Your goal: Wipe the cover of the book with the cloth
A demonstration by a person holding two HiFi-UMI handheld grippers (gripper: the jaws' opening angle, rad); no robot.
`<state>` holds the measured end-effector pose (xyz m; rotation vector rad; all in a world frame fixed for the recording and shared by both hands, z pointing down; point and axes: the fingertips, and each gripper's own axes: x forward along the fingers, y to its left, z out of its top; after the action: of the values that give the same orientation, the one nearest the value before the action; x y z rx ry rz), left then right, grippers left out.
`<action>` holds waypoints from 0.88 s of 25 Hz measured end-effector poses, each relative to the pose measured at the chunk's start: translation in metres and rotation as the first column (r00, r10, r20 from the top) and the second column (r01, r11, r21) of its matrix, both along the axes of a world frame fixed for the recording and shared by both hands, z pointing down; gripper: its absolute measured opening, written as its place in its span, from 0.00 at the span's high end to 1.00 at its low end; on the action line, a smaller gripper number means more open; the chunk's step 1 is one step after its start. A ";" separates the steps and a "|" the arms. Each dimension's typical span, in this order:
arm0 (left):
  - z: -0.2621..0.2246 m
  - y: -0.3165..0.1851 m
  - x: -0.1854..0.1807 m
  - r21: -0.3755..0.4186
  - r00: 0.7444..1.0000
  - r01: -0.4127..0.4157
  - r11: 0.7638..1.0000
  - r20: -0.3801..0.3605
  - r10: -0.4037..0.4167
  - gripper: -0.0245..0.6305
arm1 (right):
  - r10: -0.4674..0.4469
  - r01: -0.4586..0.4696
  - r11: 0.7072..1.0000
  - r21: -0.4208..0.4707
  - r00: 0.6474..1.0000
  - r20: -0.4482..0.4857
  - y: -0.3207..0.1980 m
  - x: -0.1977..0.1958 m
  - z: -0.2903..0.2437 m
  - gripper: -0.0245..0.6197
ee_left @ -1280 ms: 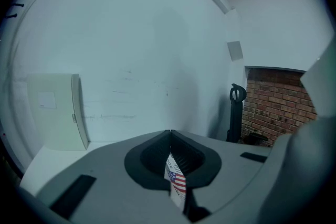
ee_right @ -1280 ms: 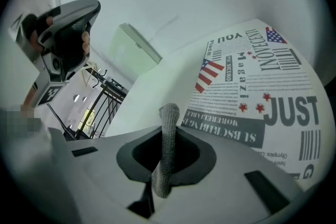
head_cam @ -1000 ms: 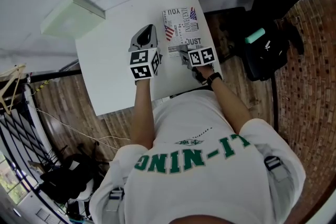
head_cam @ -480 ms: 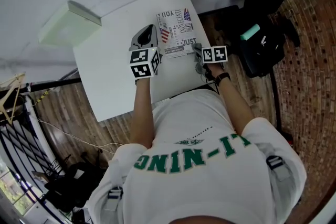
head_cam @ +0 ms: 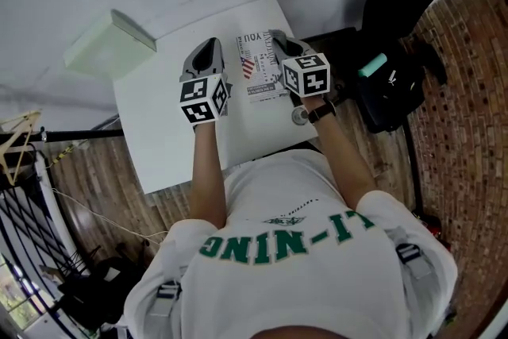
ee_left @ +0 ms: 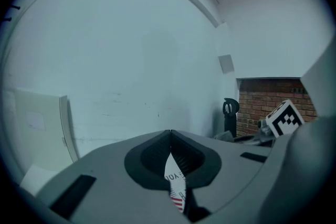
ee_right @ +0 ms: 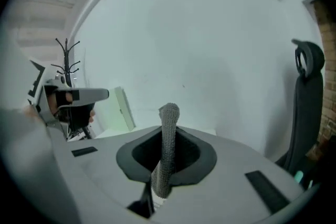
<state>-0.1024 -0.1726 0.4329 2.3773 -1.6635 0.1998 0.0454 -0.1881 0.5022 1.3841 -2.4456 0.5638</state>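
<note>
As left gripper [ee_left: 170,139] grips book [ee_left: 176,186], right gripper [ee_right: 168,150] cloth [ee_right: 169,115].

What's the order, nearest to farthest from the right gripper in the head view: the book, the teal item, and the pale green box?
1. Book, right at the right gripper and partly covered by it.
2. Teal item, off to the right.
3. Pale green box, far off to the left.
</note>
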 end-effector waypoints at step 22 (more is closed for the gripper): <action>-0.088 0.012 0.008 0.185 1.000 -0.003 0.983 0.031 -0.003 0.94 | 0.129 -0.130 0.930 0.343 0.991 0.027 0.010 0.007 -0.147 0.91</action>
<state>-0.0947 -0.1602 0.3451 2.5194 -1.7677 0.0858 0.0528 -0.1777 0.3551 1.6862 -2.5580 0.1658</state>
